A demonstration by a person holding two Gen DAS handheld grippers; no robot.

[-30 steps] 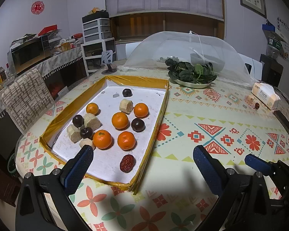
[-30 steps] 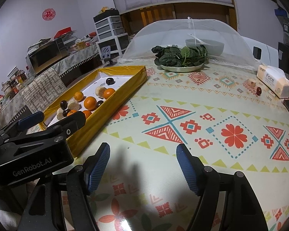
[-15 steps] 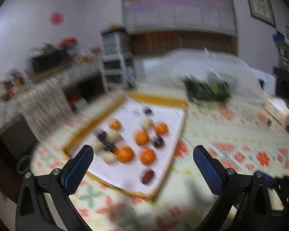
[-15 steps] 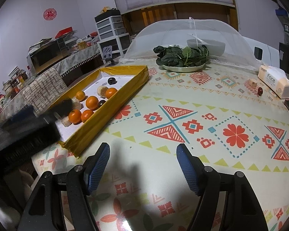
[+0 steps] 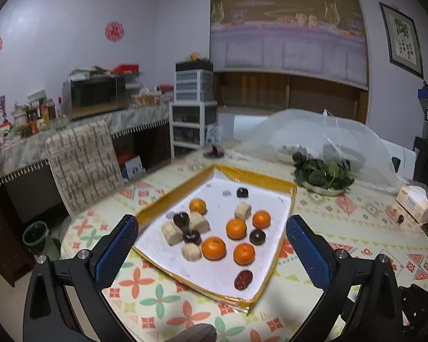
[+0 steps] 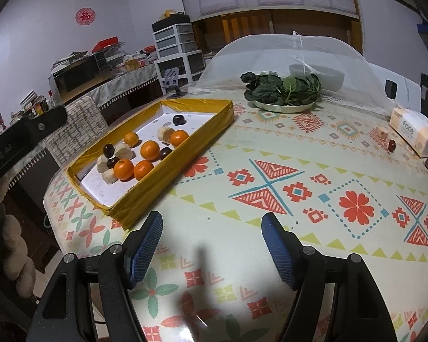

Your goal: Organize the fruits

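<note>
**Both claws wide, fruit waiting in the tray**

Seen from the left wrist, the left gripper (image 5: pixel 211 245) hangs above the near edge of the table (image 5: pixel 356 228), pointing slightly down at the tray (image 5: pixel 251 177). Its blue pads (image 5: pixel 117 249) stand wide apart with nothing between them. The tray is a shallow box with a gold rim and a white floor. Inside lie five oranges (image 5: pixel 213 248), several pale cut chunks (image 5: pixel 171 232), a few dark round fruits (image 5: pixel 257 236) and one red date (image 5: pixel 243 279) nearest the camera. Two dark fruits sit among the pale chunks on the left side; one more lies alone toward the far rim. Beyond the tray a plate of greens (image 5: pixel 323 175) sits at the edge of a mesh cover (image 5: pixel 314 134).

From the right wrist, the right gripper (image 6: pixel 211 249) tilts more steeply down over bare patterned cloth, jaws wide and empty, well apart from the tray (image 6: pixel 185 154) at its left. The oranges (image 6: pixel 149 150) show over the gold wall. At the far left edge a gloved hand (image 6: pixel 11 242) grips the left gripper's black body. A tissue pack (image 6: pixel 413 134) lies at the right, with a small red fruit (image 6: pixel 392 144) just beside it.
</note>
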